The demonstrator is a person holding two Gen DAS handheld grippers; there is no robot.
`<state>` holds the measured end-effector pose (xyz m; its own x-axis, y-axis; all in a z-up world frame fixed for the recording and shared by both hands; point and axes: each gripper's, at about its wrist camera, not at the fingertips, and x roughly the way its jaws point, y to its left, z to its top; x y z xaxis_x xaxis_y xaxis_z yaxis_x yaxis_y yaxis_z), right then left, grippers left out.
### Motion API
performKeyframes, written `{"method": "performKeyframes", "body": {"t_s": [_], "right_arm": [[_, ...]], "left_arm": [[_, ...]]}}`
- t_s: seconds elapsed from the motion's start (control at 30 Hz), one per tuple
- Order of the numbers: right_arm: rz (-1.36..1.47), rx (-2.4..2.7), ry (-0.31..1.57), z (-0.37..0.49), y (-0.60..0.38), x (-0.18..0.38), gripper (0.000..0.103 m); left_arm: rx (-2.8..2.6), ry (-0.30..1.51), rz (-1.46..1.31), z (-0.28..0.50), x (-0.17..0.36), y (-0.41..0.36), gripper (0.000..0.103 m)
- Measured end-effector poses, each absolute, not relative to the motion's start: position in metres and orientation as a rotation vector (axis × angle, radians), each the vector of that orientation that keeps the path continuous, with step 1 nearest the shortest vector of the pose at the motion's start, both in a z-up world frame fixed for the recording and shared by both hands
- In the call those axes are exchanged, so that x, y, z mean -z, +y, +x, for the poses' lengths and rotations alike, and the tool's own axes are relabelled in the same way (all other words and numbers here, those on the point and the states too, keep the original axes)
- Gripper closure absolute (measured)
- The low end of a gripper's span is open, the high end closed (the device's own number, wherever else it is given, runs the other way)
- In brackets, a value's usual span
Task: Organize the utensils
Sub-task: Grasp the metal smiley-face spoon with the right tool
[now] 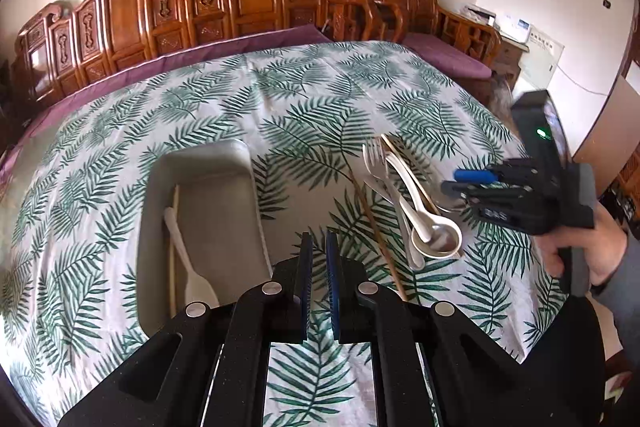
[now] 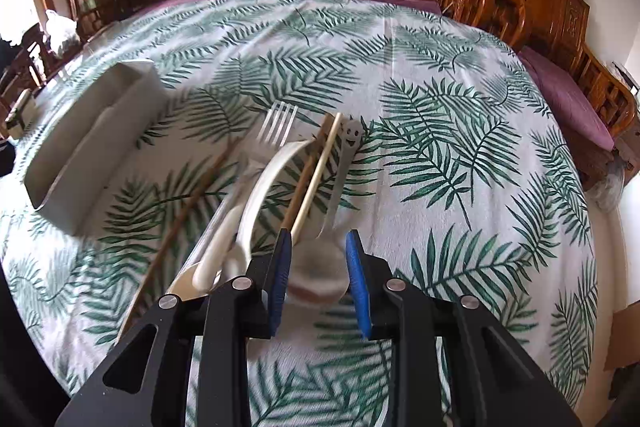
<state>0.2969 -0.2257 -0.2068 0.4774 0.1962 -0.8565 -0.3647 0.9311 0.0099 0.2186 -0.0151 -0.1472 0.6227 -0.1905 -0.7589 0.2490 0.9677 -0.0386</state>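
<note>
Spoon (image 2: 320,267) between right tool (image 2: 316,269) (open).

A table covered by a white cloth (image 1: 280,83) printed with green palm fronds carries all items. At left lies a pale rectangular tray (image 1: 208,187), and at right a loose pile of utensils: a metal fork (image 1: 374,151), white ceramic spoons (image 1: 434,233), a metal spoon with a smiling-face handle (image 2: 348,147) and a pair of chopsticks (image 2: 316,171). A single brown chopstick (image 1: 378,235) lies on the cloth between tray and pile.
</note>
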Motion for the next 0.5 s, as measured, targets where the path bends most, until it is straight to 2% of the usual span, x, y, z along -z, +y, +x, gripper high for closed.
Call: {"method": "performKeyframes", "body": {"t_s": [0.1,0.2,0.4,0.5], "right_arm": [[-0.171,-0.342,1.038,0.31,-0.225,0.214,0.073],[-0.161,-0.343,1.065,0.321,-0.224,0.221,0.083],[-0.171,-0.341,1.095,0.331,-0.223,0.228,0.085],[-0.203,-0.331,1.105,0.329,-0.222,0.227,0.094]], "left_arm": [[0.263,0.872,0.081,0.219,0.151,-0.024,0.097],[0.271,0.88,0.09,0.22,0.155,-0.031,0.097],[0.282,0.894,0.095,0.222,0.162,-0.041,0.097],[0.285,0.913,0.088,0.226,0.169,-0.045,0.097]]}}
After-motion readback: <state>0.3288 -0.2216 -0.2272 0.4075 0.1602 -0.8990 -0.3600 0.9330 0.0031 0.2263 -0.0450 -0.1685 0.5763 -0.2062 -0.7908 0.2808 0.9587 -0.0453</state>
